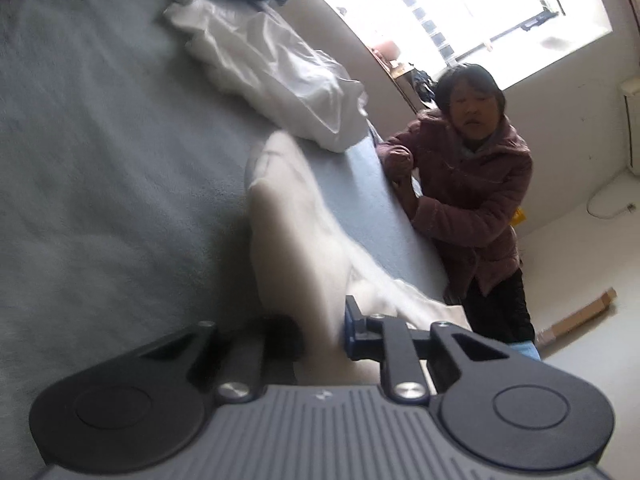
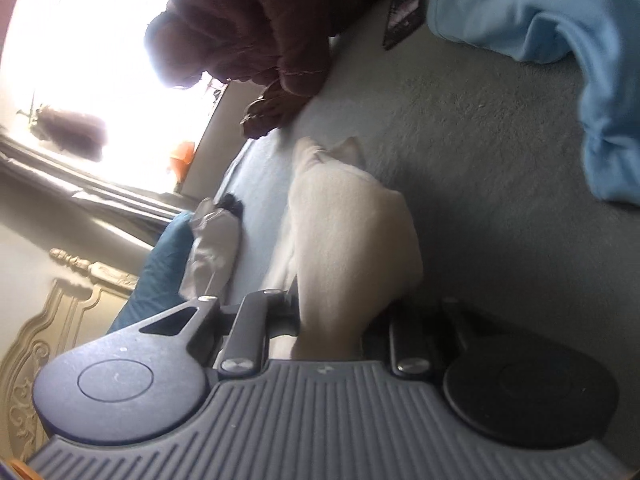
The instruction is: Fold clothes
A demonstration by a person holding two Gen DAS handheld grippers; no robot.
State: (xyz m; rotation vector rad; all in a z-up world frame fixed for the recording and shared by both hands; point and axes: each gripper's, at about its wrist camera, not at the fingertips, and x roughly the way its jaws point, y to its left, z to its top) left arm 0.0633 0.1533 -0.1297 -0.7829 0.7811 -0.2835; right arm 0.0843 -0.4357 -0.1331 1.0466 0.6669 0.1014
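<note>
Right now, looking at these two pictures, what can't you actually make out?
- Left wrist view: the cream garment is motion-blurred, so its type is unclear; it hides one finger of the left gripper.
- Right wrist view: the same cloth covers the right gripper fingertips.
- Right wrist view: the woman in the maroon jacket has her face washed out by window glare.

A cream-white garment (image 1: 296, 220) of soft fabric rises lifted and blurred through the frame centre; in the right wrist view it (image 2: 348, 232) hangs bunched above the grey surface.
</note>
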